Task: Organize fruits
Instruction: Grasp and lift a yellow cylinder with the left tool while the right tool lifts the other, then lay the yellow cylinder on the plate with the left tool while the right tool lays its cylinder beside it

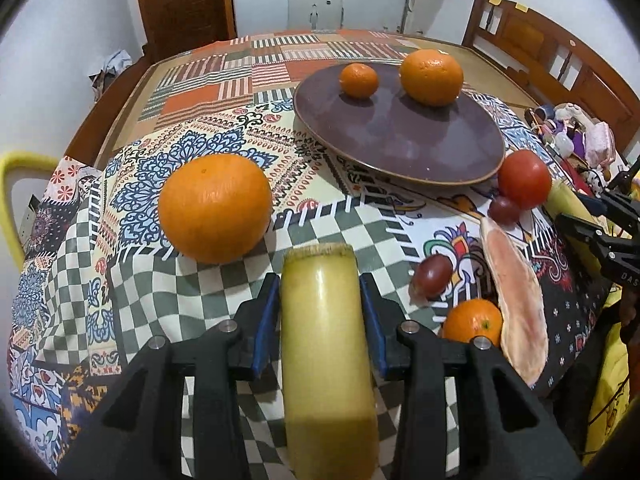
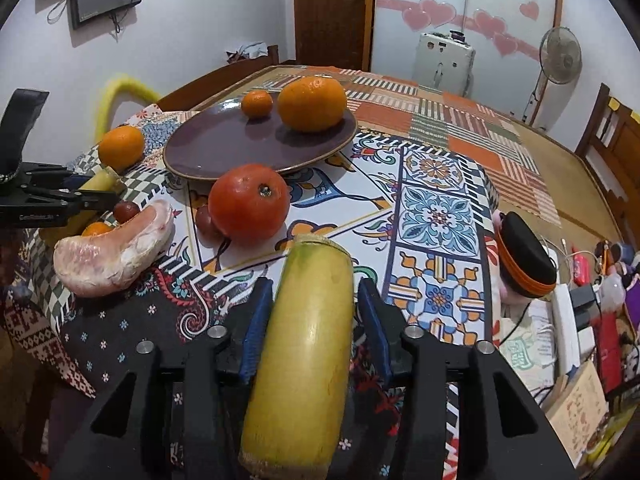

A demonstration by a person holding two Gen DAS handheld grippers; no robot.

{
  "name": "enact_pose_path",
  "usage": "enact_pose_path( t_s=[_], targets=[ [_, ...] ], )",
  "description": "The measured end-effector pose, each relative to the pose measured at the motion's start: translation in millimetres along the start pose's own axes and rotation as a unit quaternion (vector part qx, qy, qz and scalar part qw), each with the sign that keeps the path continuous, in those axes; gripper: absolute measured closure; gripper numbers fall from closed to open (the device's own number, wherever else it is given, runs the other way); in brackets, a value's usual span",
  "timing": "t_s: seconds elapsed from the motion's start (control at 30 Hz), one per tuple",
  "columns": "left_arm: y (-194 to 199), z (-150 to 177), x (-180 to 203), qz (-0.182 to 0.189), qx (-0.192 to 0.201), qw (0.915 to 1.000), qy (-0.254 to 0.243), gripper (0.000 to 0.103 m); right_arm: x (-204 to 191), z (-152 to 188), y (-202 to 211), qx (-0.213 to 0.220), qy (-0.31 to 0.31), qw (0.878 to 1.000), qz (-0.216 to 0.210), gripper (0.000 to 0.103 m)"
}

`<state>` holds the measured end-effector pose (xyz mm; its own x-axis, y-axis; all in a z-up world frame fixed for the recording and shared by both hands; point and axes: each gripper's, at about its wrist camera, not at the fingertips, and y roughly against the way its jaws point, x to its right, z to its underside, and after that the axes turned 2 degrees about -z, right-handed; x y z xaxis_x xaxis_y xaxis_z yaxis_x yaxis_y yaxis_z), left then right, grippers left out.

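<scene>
My left gripper (image 1: 320, 284) is shut on a pale yellow stalk piece (image 1: 324, 344) just above the checked cloth. My right gripper (image 2: 316, 288) grips a second yellow stalk piece (image 2: 308, 340), held slightly tilted. A purple plate (image 1: 400, 148) carries a small orange (image 1: 359, 80) and a big orange (image 1: 432, 76). Another big orange (image 1: 215, 208) lies loose on the cloth ahead and to the left. Right of the plate sit a red fruit (image 1: 524, 179), dark grapes (image 1: 433, 274), a peeled pomelo segment (image 1: 516, 300) and a small orange (image 1: 472, 322). The red fruit (image 2: 249, 202) lies just ahead of my right gripper.
A patterned cloth (image 1: 192, 148) covers the wooden table. A black case with orange trim (image 2: 524, 256) and cluttered items (image 2: 592, 300) lie off the table's right side. A wooden chair (image 1: 540, 40) stands at the far right, and a yellow chair back (image 1: 16, 168) at the left.
</scene>
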<state>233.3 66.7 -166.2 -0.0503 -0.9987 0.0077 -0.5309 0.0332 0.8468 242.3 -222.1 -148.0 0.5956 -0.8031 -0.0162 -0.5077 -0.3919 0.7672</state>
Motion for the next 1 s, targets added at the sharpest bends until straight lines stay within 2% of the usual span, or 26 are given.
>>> enact_pose_path(
  t_s=[0.17, 0.3, 0.67, 1.0],
  targets=[
    [3.7, 0.6, 0.0, -0.005, 0.004, 1.0000, 0.002, 0.066, -3.5, -0.8, 6.2, 0.011, 0.002, 1.000, -0.003, 0.067],
    [20.2, 0.7, 0.0, -0.006, 0.022, 0.9997, 0.003, 0.066, -4.6, -4.1, 18.1, 0.030, 0.002, 1.000, 0.001, 0.068],
    [90.5, -8.2, -0.6, -0.009, 0.117, 0.9929, 0.016, 0.068, -3.8, -30.0, 60.9, 0.104, -0.009, 0.994, 0.014, 0.068],
    [98.4, -30.8, -1.8, 0.005, 0.155, 0.9874, 0.033, 0.068, -21.0, -63.8, 66.9, 0.151, -0.003, 0.989, -0.001, 0.068]
  ],
)
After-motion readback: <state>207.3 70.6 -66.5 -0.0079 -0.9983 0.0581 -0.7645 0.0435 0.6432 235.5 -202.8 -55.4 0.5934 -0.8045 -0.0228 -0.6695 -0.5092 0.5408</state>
